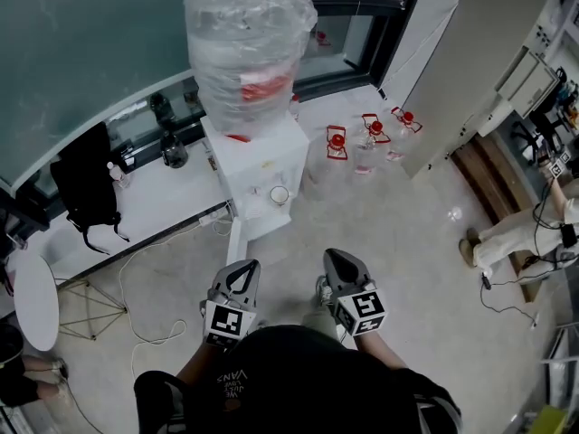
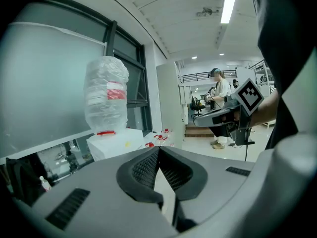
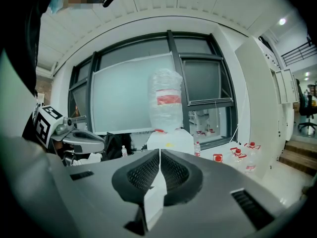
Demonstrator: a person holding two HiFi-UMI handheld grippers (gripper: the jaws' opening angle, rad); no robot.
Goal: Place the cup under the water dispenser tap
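Centrally, small pale cup (image 1: 280, 194), round open rim, on white dispenser (image 1: 262, 152)

Floor (image 1: 416, 242): light, speckled, glossy. Water dispenser (image 1: 258, 165) stands on it, backed up against the low white ledge (image 1: 158, 202) that runs along the window. Cup (image 1: 280, 194) sits on the dispenser's front shelf. Right of the dispenser, three clear bottles with red caps (image 1: 374, 136) stand on the floor in a loose row. Left of it, a white cable (image 1: 136, 274) loops across the floor. On the ledge: black backpack (image 1: 86, 183), small clear bottle (image 1: 115, 174) just beside it, dark jug (image 1: 172, 149) further along. Round white table (image 1: 36, 301) at the left edge, wire-frame stand (image 1: 86, 310) on the floor next to it.
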